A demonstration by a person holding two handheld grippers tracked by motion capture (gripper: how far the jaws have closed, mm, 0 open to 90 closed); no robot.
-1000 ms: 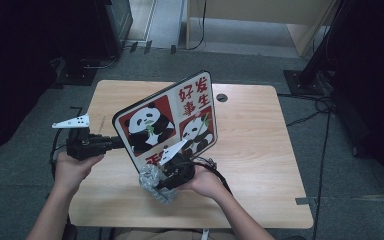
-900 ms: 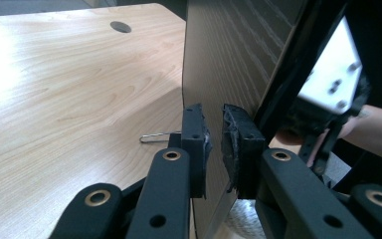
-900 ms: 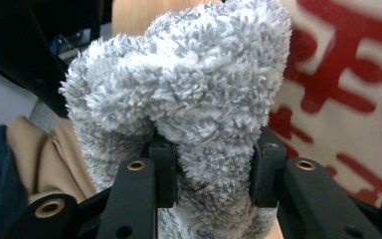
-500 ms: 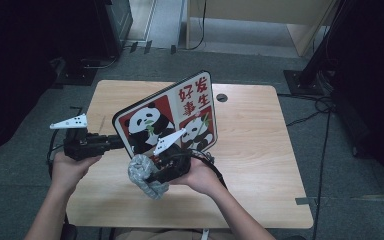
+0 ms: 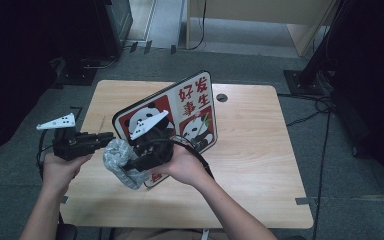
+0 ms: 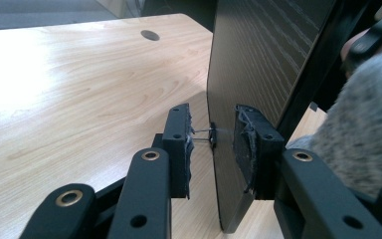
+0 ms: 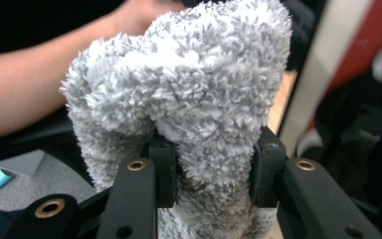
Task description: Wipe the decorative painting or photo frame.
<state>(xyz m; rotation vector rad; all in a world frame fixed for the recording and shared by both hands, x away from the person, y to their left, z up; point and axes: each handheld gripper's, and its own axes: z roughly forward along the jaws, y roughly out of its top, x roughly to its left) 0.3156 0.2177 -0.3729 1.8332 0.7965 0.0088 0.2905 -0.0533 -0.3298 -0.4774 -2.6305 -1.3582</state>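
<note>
Standing tilted on its lower edge at the middle of the high view, the panda board rests on the wooden table. Just left of it, low in the frame, the grey fluffy cloth is clamped in the right gripper. The left gripper straddles the board's edge; its jaws have just been opening, and the left pad stands off it.
</note>
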